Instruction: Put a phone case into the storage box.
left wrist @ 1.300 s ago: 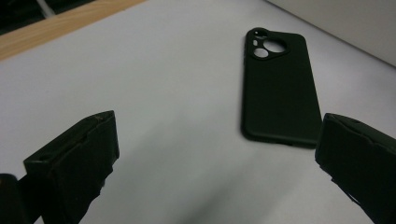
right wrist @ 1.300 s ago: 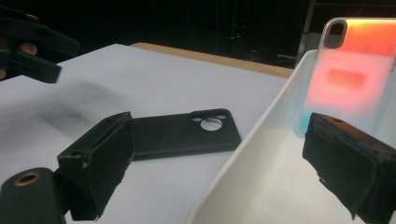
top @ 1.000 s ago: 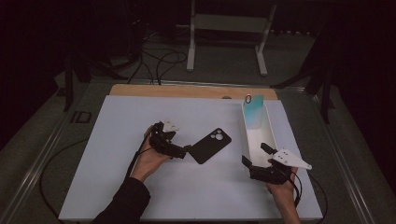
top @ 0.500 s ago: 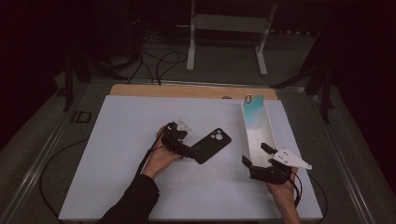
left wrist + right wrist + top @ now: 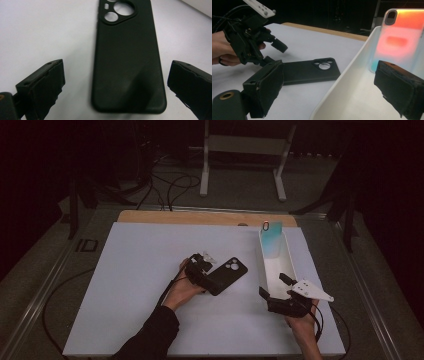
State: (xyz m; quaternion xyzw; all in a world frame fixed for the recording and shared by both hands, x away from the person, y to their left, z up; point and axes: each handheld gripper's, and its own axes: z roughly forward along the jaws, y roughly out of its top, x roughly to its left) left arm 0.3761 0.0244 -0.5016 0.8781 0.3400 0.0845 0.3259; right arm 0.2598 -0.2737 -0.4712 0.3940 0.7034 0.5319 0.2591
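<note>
The left hand-held gripper (image 5: 202,270) stands released, its jaws spread to either side of the black phone case (image 5: 127,62), which lies flat on the desk (image 5: 135,270) just ahead of it. To take it cleanly, I'd slide further along so both long edges get pinched squarely. Off beyond, the right hand-held gripper (image 5: 272,287), also unclenched, straddles the near wall of the white tray (image 5: 277,267) with a pale phone case (image 5: 402,37) propped at its far end.

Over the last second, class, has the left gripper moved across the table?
Yes. In the high view the left gripper has slid right, toward the white tray, and its open jaws now straddle the end of the black phone case.
</note>
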